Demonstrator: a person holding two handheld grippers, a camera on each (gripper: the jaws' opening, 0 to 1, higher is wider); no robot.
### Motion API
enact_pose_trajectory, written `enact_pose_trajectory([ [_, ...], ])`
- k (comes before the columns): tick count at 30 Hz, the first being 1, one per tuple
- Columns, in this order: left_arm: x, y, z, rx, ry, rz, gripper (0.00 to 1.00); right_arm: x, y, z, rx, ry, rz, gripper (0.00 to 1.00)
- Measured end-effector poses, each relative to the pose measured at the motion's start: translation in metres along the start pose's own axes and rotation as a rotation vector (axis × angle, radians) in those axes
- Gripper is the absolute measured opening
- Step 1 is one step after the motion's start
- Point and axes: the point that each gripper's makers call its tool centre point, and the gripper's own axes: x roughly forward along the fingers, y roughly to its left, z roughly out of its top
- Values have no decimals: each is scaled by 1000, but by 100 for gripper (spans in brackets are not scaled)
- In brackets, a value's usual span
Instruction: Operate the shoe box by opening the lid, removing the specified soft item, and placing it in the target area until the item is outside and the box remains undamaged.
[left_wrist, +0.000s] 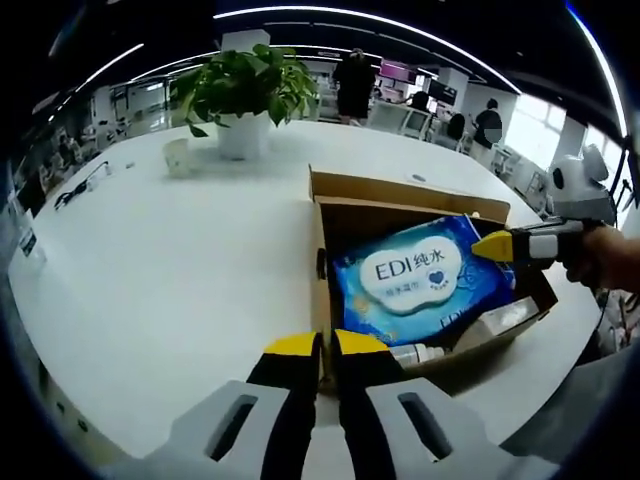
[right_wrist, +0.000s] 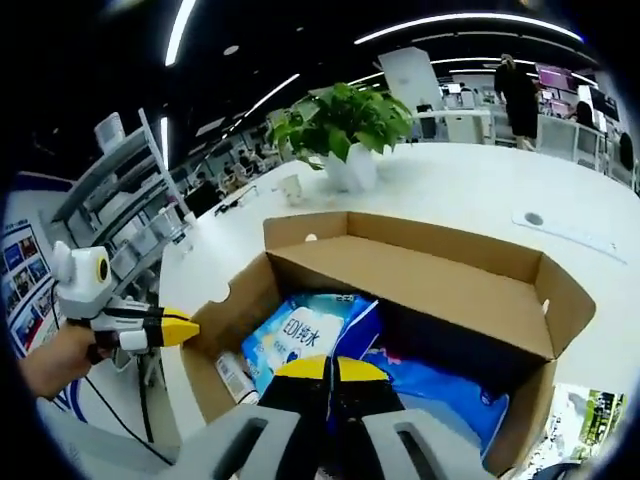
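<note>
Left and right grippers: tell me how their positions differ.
The left gripper sits at the cardboard box's outer edge over the white table; the right gripper reaches above the box interior, over the blue wipes pack. Both have yellow-tipped jaws closed together, holding nothing.

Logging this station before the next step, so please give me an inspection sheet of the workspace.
Surface: white table, bare near the box.
Job's things: cardboard box open; blue wipes pack inside, beside a small bottle.
Clutter: potted plant, white cup.
Grippers: left gripper shut at the box's edge; right gripper shut over the box.
Cables: dark cable below the left gripper.
Surroundings: office, shelves, people standing.
</note>
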Motion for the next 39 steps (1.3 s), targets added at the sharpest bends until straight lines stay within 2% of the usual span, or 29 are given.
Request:
enact_pose_trajectory([
  [5, 0, -1, 0, 11, 7, -1, 3, -9, -5, -1, -12, -5, -12, 0],
  [8, -1, -2, 0, 32, 38, -33, 5, -15, -10, -2, -7, -8, -23, 0],
  [11, -6, -2, 12, 51, 12, -38, 5, -18, -13, -5, -3, -9, -29, 0],
  [14, -9, -6, 25, 76, -11, -40, 11, -20, -18, -7, 4, -13, -38, 0],
  [19, -3, -24, 33, 157, 2, -81, 12, -22, -20, -8, 4, -21, -46, 0],
  [22, 8, -42, 32, 202, 42, -139, 12, -23, -23, -10, -5, -23, -50, 0],
  [28, 31, -63, 17, 269, 187, -216, 14, -24, -27, -14, 5, -26, -56, 0],
  [30, 39, -64, 12, 280, 232, -222, 15, -25, -28, -15, 3, -28, -58, 0],
  [31, 42, -65, 6, 283, 281, -227, 16, -25, -28, -16, -5, -28, -60, 0],
  [33, 47, -66, 1, 276, 326, -232, 21, -24, -30, -16, -6, -29, -60, 0],
  [35, 52, -67, -1, 270, 340, -235, 24, -24, -31, -17, -7, -29, -61, 0],
  [39, 57, -65, -6, 263, 381, -237, 23, -25, -33, -20, -8, -29, -62, 0],
])
